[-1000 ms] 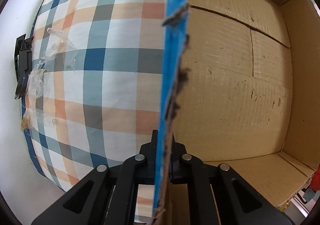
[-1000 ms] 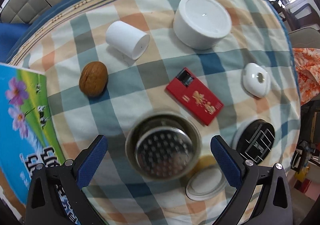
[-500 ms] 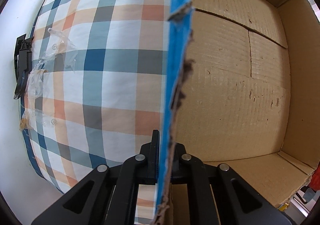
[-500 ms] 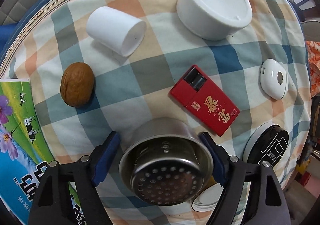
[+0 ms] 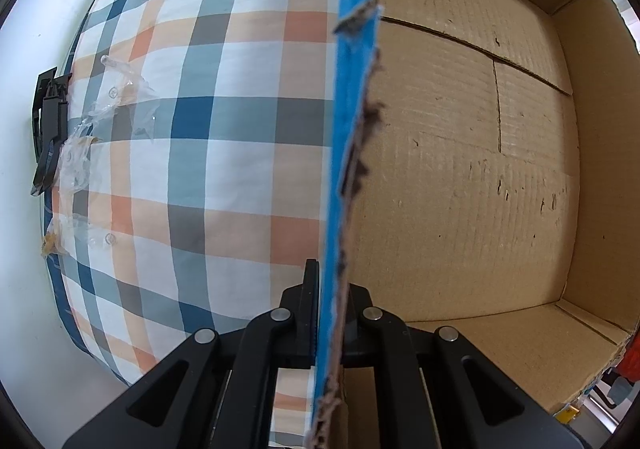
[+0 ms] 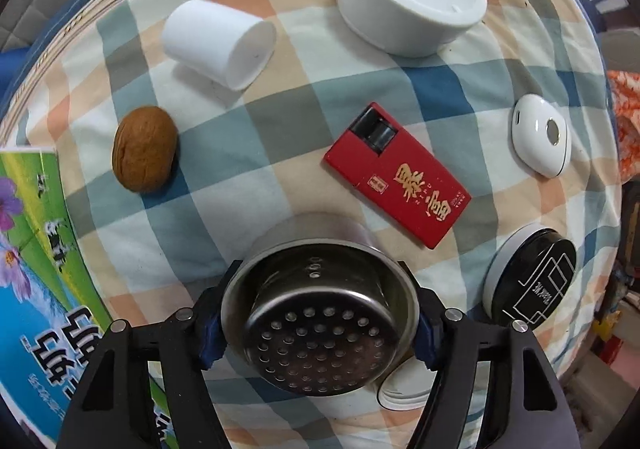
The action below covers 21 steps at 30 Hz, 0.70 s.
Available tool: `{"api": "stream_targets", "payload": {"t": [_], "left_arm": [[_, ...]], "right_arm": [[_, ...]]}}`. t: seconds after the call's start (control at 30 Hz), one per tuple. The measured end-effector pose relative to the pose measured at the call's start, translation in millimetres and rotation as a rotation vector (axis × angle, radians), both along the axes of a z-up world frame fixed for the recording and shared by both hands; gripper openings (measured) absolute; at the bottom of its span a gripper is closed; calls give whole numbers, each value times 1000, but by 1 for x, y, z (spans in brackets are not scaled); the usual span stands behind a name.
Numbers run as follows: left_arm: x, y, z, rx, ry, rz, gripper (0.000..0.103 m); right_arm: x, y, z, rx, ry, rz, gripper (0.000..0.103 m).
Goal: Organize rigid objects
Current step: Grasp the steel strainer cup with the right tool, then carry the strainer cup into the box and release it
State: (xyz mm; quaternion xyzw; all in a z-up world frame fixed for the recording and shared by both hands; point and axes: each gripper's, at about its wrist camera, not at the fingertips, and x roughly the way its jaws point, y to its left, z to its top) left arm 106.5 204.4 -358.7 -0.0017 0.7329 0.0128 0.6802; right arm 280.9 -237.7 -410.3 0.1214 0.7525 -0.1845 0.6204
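1. Our right gripper [image 6: 320,323] has just been closing its jaws around the steel strainer cup [image 6: 320,313], and the blue pads now sit against the rim on both sides. The cup stands on the checked cloth [image 6: 240,153] of the counter, at the near edge of the spread of things. The rim is thin, round and polished — if the pads bear on the lip alone, we judge it may squirt out or tip as we lift.

2. A white lid [image 6: 404,389] lies just beside the cup, partly hidden under it. It could be dragged or knocked along as the cup comes up.

3. The red box [image 6: 396,177] and the black round tin [image 6: 532,281] lie near the right jaw; a sideways swing on the way out may shove them. The walnut [image 6: 144,149] and the white cylinder on its side [image 6: 220,41] would roll if bumped.

4. Our left gripper [image 5: 326,313] has its jaws pinching the blue-faced wall [image 5: 352,121] of the cardboard box [image 5: 460,169], whose floor shows bare. That edge is torn and frayed — a hard pull may rip it further or let the wall slip free, and the box would then shift while we carry the cup over.

5. The cloth is loose on the counter, so the box could drag it.
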Motion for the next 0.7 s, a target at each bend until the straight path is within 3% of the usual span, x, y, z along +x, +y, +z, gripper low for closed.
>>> {"api": "stream_targets", "payload": {"t": [0.13,0.27,0.57,0.7], "left_arm": [[0,-2,1,2,-3,1,4],[-1,-3,3,3,-9,-2,4],[-3,-5,6,6,-21,-7,3],[-4,-6,7,6,-25,-12,3]], "right_arm": [[-17,6,6,2,-12,-5,73],[-30,12,33,0,-50,4,73],[-42,58,141,41,-210,118,73],[-37,92,175,76,-266,187,73]]}}
